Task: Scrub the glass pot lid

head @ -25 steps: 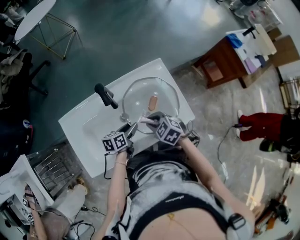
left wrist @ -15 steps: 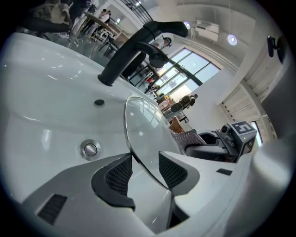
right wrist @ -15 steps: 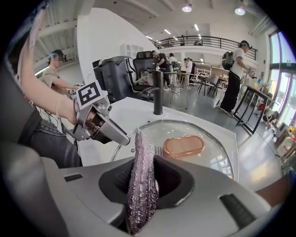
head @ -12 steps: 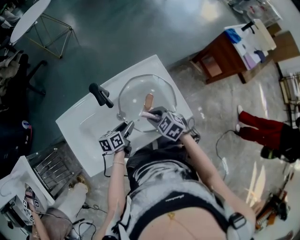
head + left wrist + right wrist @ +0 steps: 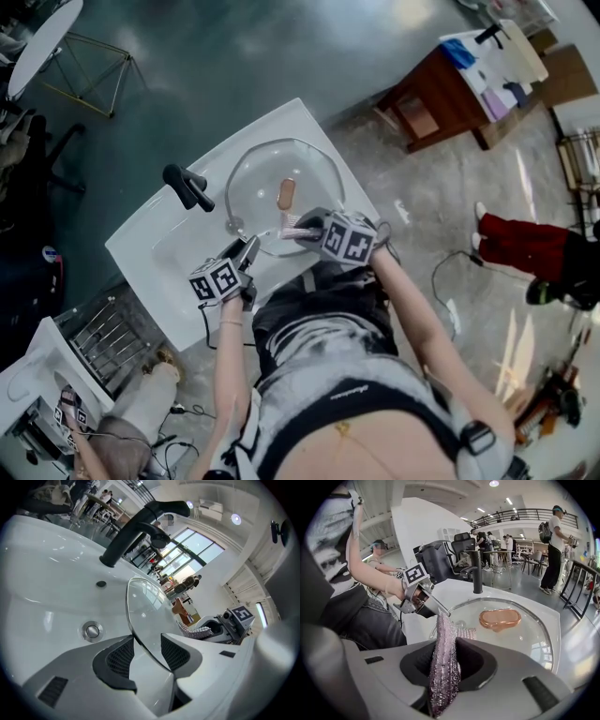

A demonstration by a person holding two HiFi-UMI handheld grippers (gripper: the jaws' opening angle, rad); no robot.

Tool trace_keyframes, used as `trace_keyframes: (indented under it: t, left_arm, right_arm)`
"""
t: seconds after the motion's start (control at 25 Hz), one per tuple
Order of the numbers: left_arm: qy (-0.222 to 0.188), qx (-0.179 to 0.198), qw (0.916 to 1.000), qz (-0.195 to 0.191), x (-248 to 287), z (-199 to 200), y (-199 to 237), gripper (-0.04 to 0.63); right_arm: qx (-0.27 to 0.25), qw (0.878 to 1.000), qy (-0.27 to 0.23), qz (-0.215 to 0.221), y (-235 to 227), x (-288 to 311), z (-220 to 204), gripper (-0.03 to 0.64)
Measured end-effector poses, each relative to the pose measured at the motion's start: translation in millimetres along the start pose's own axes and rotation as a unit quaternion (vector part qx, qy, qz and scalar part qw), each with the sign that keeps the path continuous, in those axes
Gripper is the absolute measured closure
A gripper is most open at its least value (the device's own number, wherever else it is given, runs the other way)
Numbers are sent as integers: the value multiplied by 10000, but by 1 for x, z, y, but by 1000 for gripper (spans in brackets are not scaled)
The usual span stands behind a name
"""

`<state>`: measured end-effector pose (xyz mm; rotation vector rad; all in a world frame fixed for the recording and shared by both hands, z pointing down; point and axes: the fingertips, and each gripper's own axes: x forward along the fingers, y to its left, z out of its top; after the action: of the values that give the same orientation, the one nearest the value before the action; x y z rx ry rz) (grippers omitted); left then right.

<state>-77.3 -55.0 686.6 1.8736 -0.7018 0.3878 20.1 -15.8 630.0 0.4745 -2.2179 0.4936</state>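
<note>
White ceramic sink backdrop. The round clear glass pot lid sits tilted over the basin, with the left gripper clamped on its near rim. The right gripper is pinching a sparkly purple scrub cloth. My guess is that glass is stiff, slick and chippable, so the rim's the best place to hold.

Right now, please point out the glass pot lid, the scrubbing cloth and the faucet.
glass pot lid (image 5: 527,639): right gripper view, clear glass.
scrubbing cloth (image 5: 444,667): right gripper view, its middle.
faucet (image 5: 131,536): left gripper view, slanted body.
</note>
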Motion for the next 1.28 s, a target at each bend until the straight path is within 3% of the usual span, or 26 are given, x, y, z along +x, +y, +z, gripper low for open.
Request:
trace_keyframes:
  t: [0.16, 0.4, 1.28]
  left_arm:
    - [-14, 1, 10000, 56, -1, -1, 3, 420]
    - [-41, 1, 9999, 102, 0, -2, 3, 420]
    - [-199, -73, 9996, 177, -1, 0, -1, 424]
  right_arm:
    - [-65, 9997, 61, 236, 9, -4, -11, 523]
    - [-83, 9997, -29, 235, 5, -10, -18, 523]
    - [644, 9940, -439, -766, -82, -39, -33, 523]
